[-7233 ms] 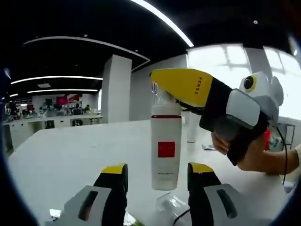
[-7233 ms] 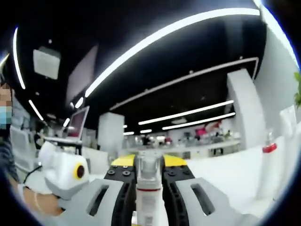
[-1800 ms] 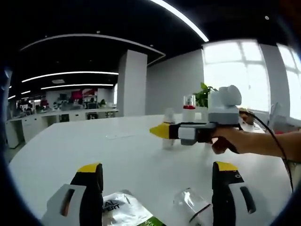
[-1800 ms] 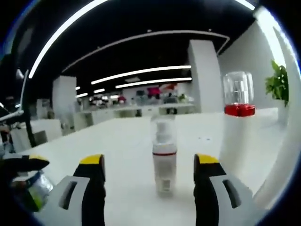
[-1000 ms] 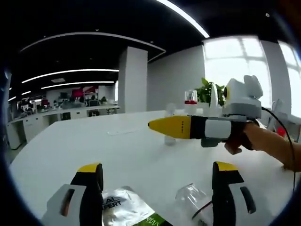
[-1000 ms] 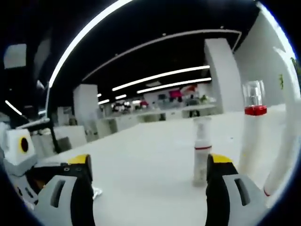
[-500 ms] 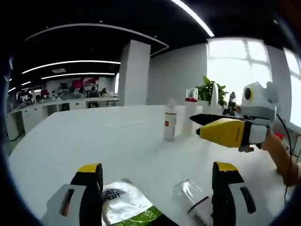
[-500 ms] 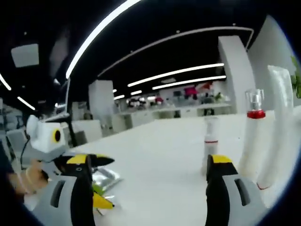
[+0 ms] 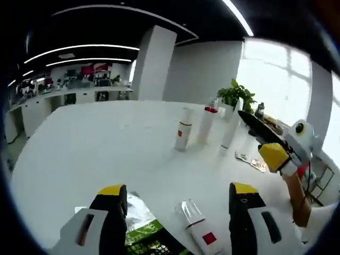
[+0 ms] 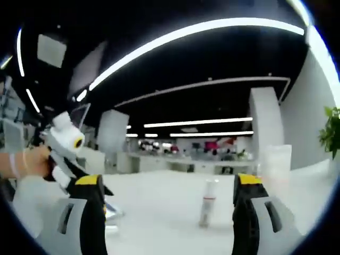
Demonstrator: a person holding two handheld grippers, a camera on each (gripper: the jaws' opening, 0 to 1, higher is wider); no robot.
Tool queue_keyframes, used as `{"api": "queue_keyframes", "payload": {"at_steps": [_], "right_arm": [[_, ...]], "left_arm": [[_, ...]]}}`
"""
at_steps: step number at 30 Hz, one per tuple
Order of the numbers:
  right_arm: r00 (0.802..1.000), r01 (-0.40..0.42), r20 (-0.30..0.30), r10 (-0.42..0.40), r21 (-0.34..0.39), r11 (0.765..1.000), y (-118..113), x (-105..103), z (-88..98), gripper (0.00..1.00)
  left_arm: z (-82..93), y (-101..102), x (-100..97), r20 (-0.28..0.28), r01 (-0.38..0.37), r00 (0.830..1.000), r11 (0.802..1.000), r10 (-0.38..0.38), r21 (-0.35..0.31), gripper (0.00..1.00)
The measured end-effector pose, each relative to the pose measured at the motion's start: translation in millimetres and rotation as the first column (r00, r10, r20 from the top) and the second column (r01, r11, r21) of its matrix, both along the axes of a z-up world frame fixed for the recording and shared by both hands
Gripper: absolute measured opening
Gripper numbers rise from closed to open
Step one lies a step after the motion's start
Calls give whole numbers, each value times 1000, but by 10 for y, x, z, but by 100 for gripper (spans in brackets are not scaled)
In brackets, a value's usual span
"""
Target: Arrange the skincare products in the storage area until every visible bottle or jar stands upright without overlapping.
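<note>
Bottles [image 9: 183,136] stand upright on the table [image 9: 79,143] — both grippers' jaws wide, empty.

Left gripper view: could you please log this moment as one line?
left gripper open | bottle lying between jaws | three bottles upright | right gripper open

Left gripper view: high, angled down over the white surface [image 9: 79,149]. Right gripper view: low, level across it. Shared: upright white bottle [image 9: 183,129] [image 10: 207,210].

The left gripper [image 9: 178,204] has grey jaw bodies with dark slots, black inner faces and yellow tips. The right gripper [image 10: 167,188] looks alike, with grey slotted bodies and yellow caps. Beside the left gripper's white housing, a hand [image 10: 24,159] wears a thin wristband.
</note>
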State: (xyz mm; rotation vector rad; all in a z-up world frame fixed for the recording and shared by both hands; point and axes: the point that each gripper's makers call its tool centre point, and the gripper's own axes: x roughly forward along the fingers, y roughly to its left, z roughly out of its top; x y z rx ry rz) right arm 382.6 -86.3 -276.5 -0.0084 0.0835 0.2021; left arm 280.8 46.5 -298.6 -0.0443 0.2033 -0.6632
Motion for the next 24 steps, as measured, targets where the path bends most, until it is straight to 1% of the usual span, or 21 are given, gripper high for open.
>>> {"api": "queue_keyframes", "payload": {"at_steps": [1,2,5,7,10,12,14,15,16,17,19,20,21,22,24], "right_arm": [[1000,-5,1,5,1,1000,2,-7,-7,99],[1000,-16,-12,16,21,1000,14,-27,-34,99],[999,-45,-21,45,31,999,39,-50,-52,100],[997,-76,-29,77,27,997,91,-71,-70,100],[995,-101,-23,101,21,995,128,-103,-59,100],[990,-138,-5,138,32,990,196,-212,-32,100],[986,-166,-19,167,43,985,278,-232,-43,100],[981,-192,5,192,74,979,386,-289,41,100],[979,-205,13,204,82,975,432,-306,82,100],[974,-228,28,226,95,969,513,-411,152,100],[972,-233,61,226,185,955,485,-442,236,100],[959,-283,18,284,168,944,507,-546,187,100],[954,-299,6,301,132,945,520,-647,145,100],[949,-315,-7,317,95,944,534,-747,104,100],[943,-331,-22,333,62,942,548,-868,89,100]], "left_arm": [[-7,-21,-47,1,0,1000,1000,0,2,77],[-12,-27,-61,1,-3,1000,1000,3,6,74],[-16,-41,-101,3,-4,1000,1000,4,9,66],[-20,-60,-139,2,-4,1000,1000,4,7,66],[-11,-27,-68,1,-5,1000,1000,5,8,64],[-32,-33,-108,-1,-8,1000,1000,8,10,59],[-63,-23,-77,1,-14,1000,999,14,36,57],[-89,-61,-138,-3,-10,1000,999,11,46,56],[-87,-47,-108,-4,-11,1000,999,11,46,56],[-87,-13,-53,-13,-13,1000,999,14,43,54],[-115,-19,-102,-28,-18,999,999,19,46,51],[-117,-12,-84,-31,-18,999,999,19,46,48],[-146,-33,-148,-44,-15,999,999,17,50,47],[-197,-53,-202,-105,1,994,999,3,44,46],[-175,-56,-246,-103,6,995,999,-2,39,46]]}}
